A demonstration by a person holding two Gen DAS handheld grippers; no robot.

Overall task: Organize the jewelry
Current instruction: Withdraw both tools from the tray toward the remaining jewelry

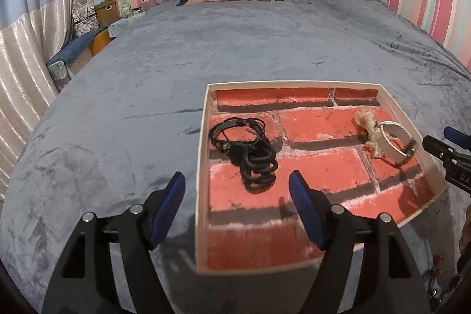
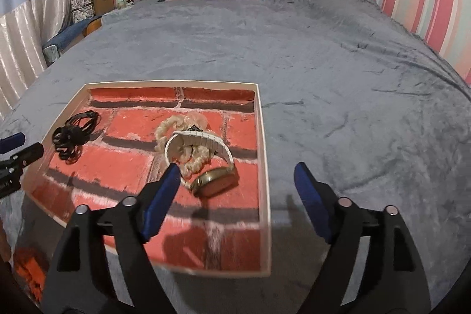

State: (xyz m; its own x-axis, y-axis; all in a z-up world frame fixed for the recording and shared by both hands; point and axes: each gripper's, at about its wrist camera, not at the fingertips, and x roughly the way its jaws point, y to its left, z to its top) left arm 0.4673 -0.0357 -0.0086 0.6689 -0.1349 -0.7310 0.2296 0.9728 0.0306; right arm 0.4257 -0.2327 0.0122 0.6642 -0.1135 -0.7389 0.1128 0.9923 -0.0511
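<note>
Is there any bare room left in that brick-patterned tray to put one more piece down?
Yes. The tray is bare down its middle, between the black bracelets on the left and the white-strapped watch with the cream scrunchie on the right. The near end, by both open grippers, is free too. The right side is the most crowded.

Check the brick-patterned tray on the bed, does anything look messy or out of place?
Mostly tidy. In the white-rimmed brick-print tray, the white-strapped gold watch lies tipped over a cream scrunchie, the two tangled together. The black cord bracelets sit heaped, overlapping, at the opposite side. Nothing spilled outside.
</note>
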